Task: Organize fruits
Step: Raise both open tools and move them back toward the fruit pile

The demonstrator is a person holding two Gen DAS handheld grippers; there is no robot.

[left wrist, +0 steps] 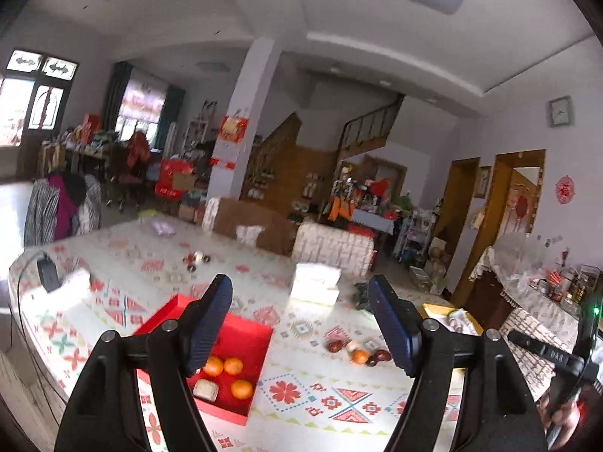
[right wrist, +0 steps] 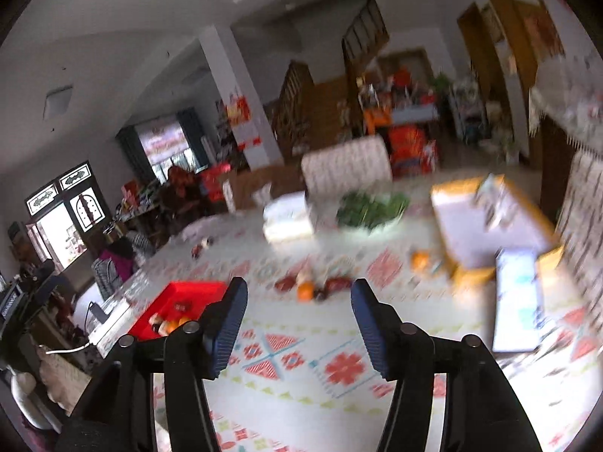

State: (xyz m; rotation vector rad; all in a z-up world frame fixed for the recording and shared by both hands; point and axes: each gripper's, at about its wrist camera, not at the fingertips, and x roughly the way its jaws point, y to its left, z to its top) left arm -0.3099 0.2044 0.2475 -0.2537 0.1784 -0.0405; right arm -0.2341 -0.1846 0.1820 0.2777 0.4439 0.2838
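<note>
- Left wrist view: the left gripper (left wrist: 301,324) has its jaws apart and holds nothing. Three oranges (left wrist: 228,371) sit in the red box (left wrist: 260,333) on the counter (left wrist: 301,388). More loose fruit (left wrist: 358,352) lies just ahead.
- Right wrist view: the right gripper (right wrist: 299,326) is also apart and empty. The picture is blurry. A rushed grab could knock the fruit pile (right wrist: 309,288) so it rolls away.

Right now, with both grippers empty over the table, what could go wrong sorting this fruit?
The loose orange sits tight among dark fruits, so a grab may scatter them. The red box lies near the table's edge and could be nudged off. The right wrist view is blurred, so aiming may be off.
</note>
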